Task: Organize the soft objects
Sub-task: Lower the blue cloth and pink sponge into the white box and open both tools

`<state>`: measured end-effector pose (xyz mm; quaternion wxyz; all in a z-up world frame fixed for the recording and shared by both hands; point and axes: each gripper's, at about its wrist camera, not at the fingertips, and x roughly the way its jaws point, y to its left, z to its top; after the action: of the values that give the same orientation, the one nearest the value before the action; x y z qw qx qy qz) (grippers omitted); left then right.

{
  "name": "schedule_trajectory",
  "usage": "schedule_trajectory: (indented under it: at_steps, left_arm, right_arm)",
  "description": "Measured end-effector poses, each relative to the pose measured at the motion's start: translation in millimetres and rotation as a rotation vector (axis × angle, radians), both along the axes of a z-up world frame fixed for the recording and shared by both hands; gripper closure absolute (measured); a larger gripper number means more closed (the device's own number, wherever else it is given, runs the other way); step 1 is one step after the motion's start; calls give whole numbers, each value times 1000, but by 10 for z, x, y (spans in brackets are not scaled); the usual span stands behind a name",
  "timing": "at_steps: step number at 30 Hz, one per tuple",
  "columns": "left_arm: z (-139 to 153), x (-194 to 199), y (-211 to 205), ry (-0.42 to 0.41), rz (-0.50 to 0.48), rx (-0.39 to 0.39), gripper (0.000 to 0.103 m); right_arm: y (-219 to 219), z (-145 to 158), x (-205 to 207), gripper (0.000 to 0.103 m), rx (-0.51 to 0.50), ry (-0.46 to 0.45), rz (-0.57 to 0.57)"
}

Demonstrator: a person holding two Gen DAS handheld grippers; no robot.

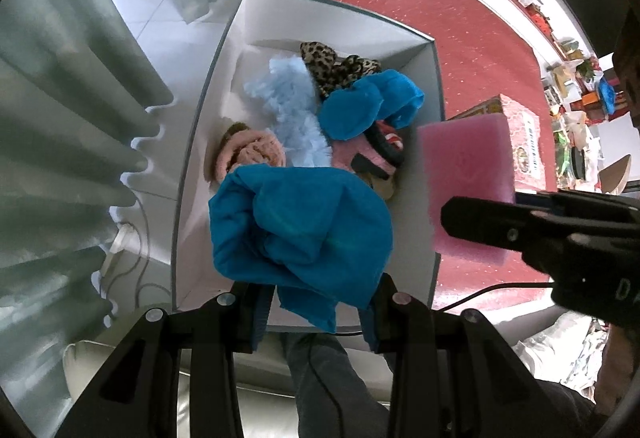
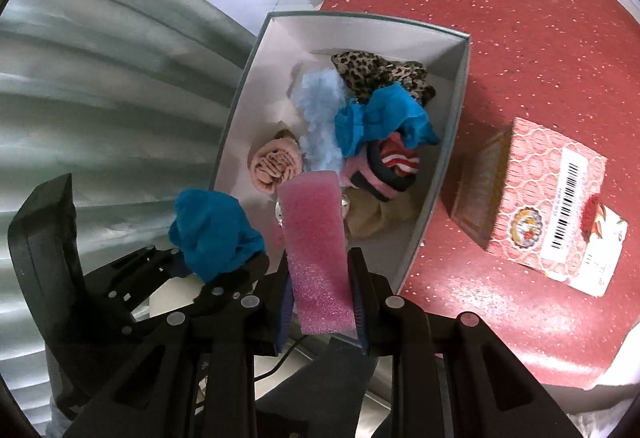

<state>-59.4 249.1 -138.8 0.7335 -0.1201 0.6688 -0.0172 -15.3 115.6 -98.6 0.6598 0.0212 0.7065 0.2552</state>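
Here, from my remote station, both wrist views look steeply down on a red speckled counter [image 1: 460, 21] that fills the upper right of each frame. Grey-green curtain folds [image 1: 60, 117] occupy the left of both frames.

On the counter's left edge stands an open grey box with a white interior [image 1: 224, 85], at centre frame in both views. Inside it lie soft items: a light blue fluffy piece [image 1: 288, 105] down the middle, a leopard-print cloth [image 1: 336, 67] at the far end, a bunched blue cloth [image 1: 368, 105] just right of the fluffy piece, a rolled pink knit [image 1: 256, 153] at the left wall, and a pink, black and red striped bundle [image 1: 380, 153] at the right wall.

Right of the box, apart from it, sits a pink patterned carton [image 2: 548, 197] with a barcode label.

My left gripper [image 1: 316, 314], at bottom centre of its own view, is closed on a second crumpled blue cloth [image 1: 300, 230], which hangs over the near end of the box. My right gripper [image 2: 322, 302], at bottom centre of its view, is nearly closed, its pads pressed on both sides of a pink foam sponge [image 2: 316, 238], held upright over the box's near rim. In the left view this sponge appears at right centre, over the box's right wall.
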Motion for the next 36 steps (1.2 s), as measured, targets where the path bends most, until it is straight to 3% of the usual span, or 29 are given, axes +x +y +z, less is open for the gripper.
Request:
schedule_trajectory:
  at_steps: [36]
  left_arm:
    - [-389, 80, 13, 83, -6, 34, 64]
  right_arm:
    - [135, -550, 22, 76, -42, 117, 9]
